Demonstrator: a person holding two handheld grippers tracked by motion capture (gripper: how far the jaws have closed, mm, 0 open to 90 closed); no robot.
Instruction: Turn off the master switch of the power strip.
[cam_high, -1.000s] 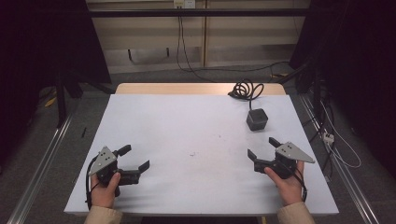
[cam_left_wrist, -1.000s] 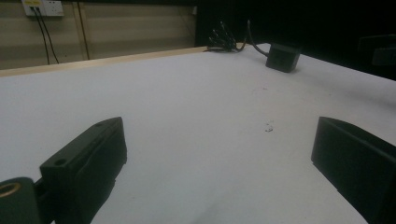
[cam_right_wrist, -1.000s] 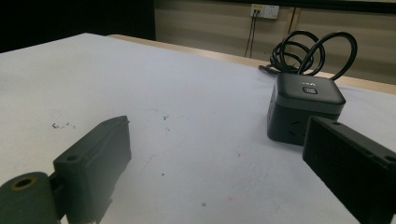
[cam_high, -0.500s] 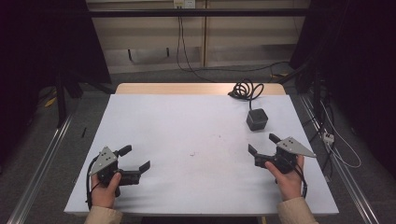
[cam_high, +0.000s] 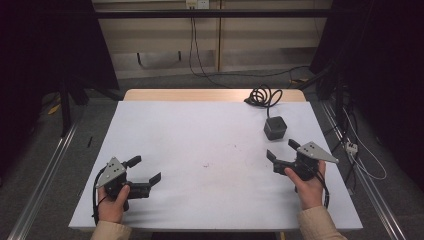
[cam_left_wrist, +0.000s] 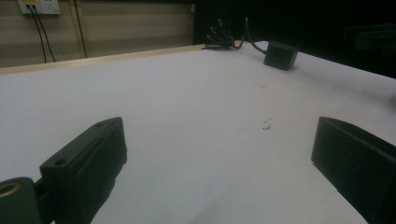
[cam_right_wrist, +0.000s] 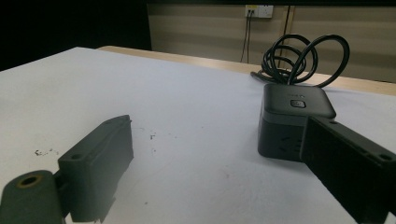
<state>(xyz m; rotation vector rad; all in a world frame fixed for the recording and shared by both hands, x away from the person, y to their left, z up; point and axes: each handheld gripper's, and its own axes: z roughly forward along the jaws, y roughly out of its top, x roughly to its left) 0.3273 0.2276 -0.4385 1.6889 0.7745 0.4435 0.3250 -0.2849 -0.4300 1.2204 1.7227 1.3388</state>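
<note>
While both grippers are resting low over the white table (cam_high: 200, 130), neither one is holding anything. The left gripper (cam_high: 148, 171) is sitting at the near left part of the table with its jaws spread wide, and bare tabletop is showing between them in the left gripper view. The right gripper (cam_high: 281, 151) is sitting at the near right part, its jaws likewise spread apart and gripping nothing.

Just ahead of the right gripper, a little beyond its jaw tips and not touching them, a small black cube-shaped box (cam_high: 275, 128) is standing upright on the table. In the right gripper view the box (cam_right_wrist: 292, 119) is showing a smooth matte top with rounded corners and a small oblong button near the middle, while its front face is carrying faint slot-like openings; the right-hand jaw is overlapping its lower corner in that view. A black cable (cam_right_wrist: 303, 58) is lying in a loose coil just behind the box, near the wooden far edge of the table, and is running off toward the wall.

From the left gripper, the box (cam_left_wrist: 281, 54) is standing well apart, far across the table.
</note>
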